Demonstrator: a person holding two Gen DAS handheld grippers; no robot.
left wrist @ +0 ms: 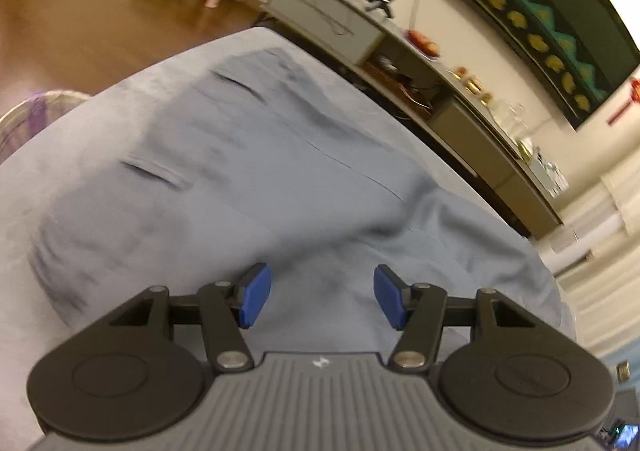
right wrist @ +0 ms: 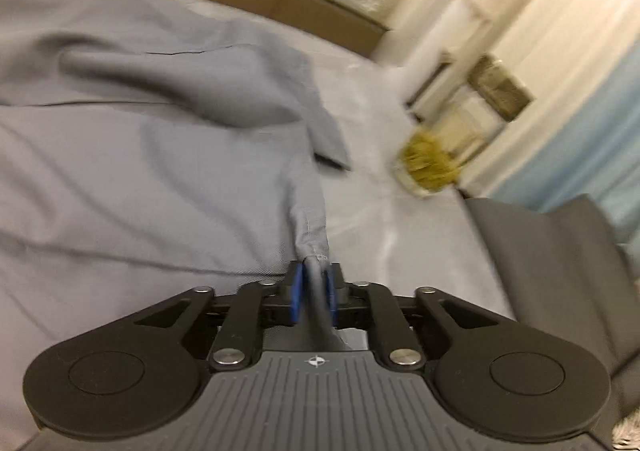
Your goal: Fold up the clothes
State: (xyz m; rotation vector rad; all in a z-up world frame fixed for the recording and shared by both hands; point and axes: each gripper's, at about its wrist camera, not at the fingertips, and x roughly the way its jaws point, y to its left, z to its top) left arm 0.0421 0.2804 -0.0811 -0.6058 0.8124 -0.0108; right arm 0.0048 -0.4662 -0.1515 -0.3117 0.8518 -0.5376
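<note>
The grey-blue garment point(left wrist: 248, 155), which reads as a pair of trousers from its two slit pockets, lies spread over a grey padded surface point(left wrist: 80, 119); whether that is a bed or a sofa we cannot tell. We find it largely unfolded: in the left wrist view the pocket end lies fairly flat, while the nearer part is rumpled and heaped into soft ridges. We see no crease or stacked layer that would count as a completed fold. The right tongs point(right wrist: 314, 295) are closed down on a stitched hem corner point(right wrist: 314, 239) of the cloth, the blue pads point(right wrist: 297, 297) pressing it from both sides, with the fabric running up from them in a narrow gathered strip. The left tongs point(left wrist: 316, 297) stand about half open above the cloth and hold nothing. We judge the task to be at an early stage: one corner is secured, the other edge is not yet taken, and the smoothing and every fold remain to be done.
</note>
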